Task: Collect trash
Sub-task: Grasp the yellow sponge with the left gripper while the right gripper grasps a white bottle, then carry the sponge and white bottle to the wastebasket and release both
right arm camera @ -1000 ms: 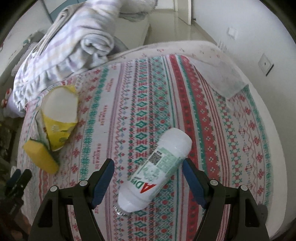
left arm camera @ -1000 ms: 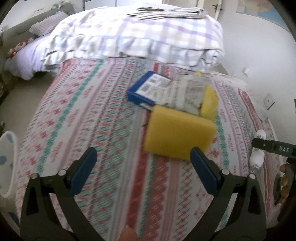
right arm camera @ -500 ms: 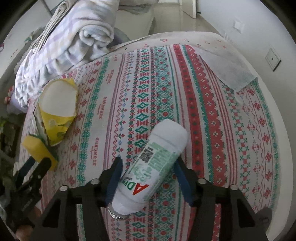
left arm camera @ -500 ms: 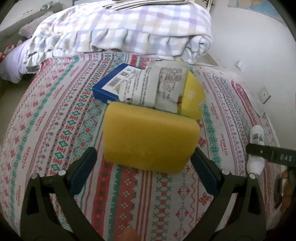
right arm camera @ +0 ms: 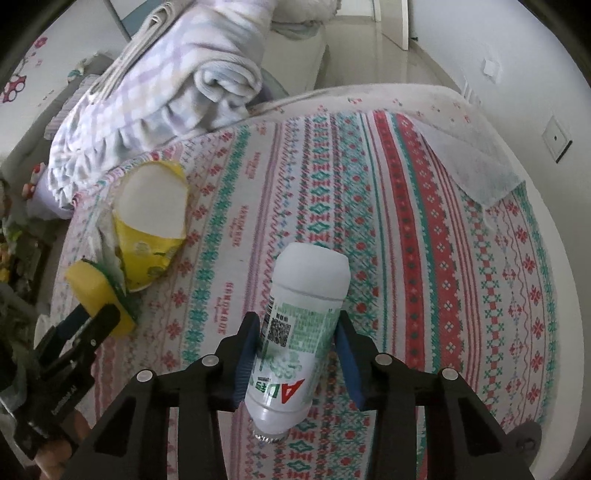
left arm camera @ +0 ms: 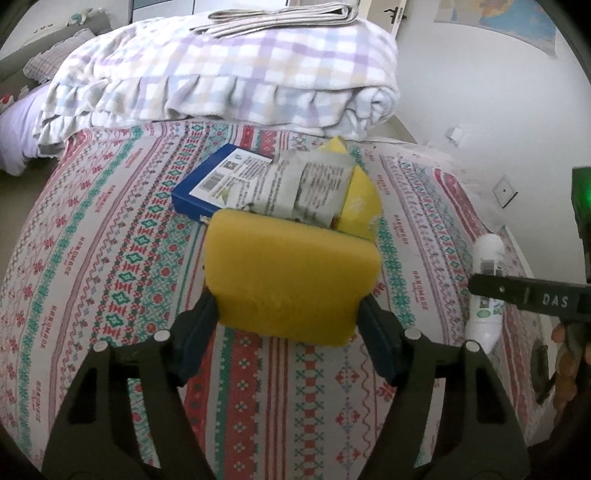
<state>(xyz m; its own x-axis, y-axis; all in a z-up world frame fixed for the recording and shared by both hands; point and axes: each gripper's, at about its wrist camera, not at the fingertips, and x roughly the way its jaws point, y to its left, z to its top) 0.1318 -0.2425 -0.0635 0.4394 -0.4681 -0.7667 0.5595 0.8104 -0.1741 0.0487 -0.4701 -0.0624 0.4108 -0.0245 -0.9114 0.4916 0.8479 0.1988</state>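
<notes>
A yellow sponge [left arm camera: 291,273] lies on the patterned bedspread [left arm camera: 110,258]. My left gripper [left arm camera: 288,332] is shut on the sponge's near end, its blue pads pressing both sides. Behind the sponge lie a blue box [left arm camera: 207,184], a crumpled newspaper sheet [left arm camera: 314,184] and a yellow carton [left arm camera: 360,199]. My right gripper [right arm camera: 297,347] is shut on a white bottle with a green label [right arm camera: 303,314], which lies on the bedspread [right arm camera: 424,258]. The bottle also shows in the left wrist view [left arm camera: 487,288]. The sponge [right arm camera: 99,291] and yellow carton [right arm camera: 151,225] show at the left of the right wrist view.
A folded checked blanket [left arm camera: 221,74] with newspapers [left arm camera: 280,16] on top lies at the far end of the bed. A white wall [left arm camera: 480,92] with a socket [left arm camera: 504,190] borders the bed's right side. A white cloth [right arm camera: 476,158] lies at the far right corner.
Both grippers moved forward and closed: the left onto the yellow sponge, the right onto the white bottle. Both were open a second ago.
</notes>
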